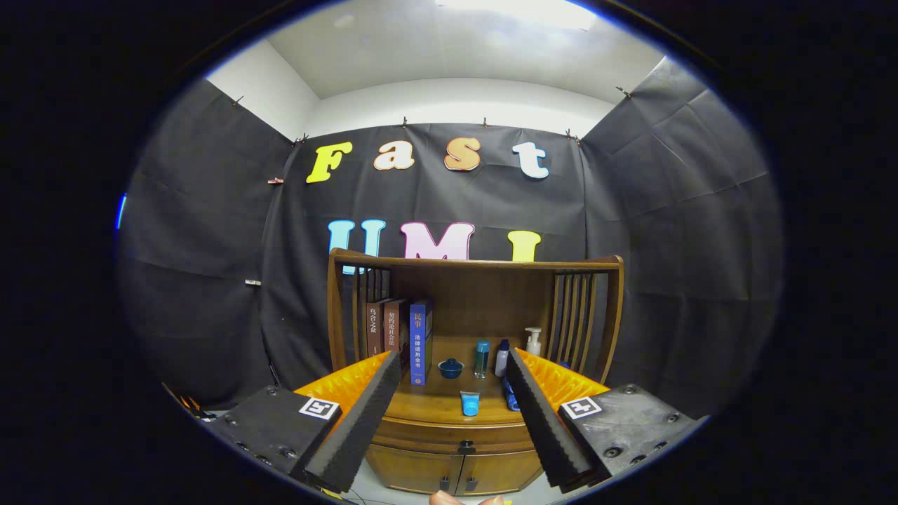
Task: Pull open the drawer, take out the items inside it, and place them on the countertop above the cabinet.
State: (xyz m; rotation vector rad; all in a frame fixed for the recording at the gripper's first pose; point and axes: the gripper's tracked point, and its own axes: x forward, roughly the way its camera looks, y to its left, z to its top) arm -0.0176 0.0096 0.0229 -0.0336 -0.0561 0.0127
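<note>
Two fingers of the gripper (453, 400) stand spread wide apart, holding nothing, with the wooden cabinet (463, 463) beyond them at twelve o'clock. The drawer (456, 436) sits closed under the countertop (435, 407), its dark knob (466, 444) centred between the fingers; contents cannot be seen. On the countertop: a light blue cup (469, 403) near the front edge, a blue bottle (510, 394) lying at its three o'clock, a small dark lidded bowl (450, 367), a teal bottle (482, 358), a white bottle (501, 359) and a pump bottle (534, 341) behind. Three books (400, 337) stand upright at ten o'clock.
</note>
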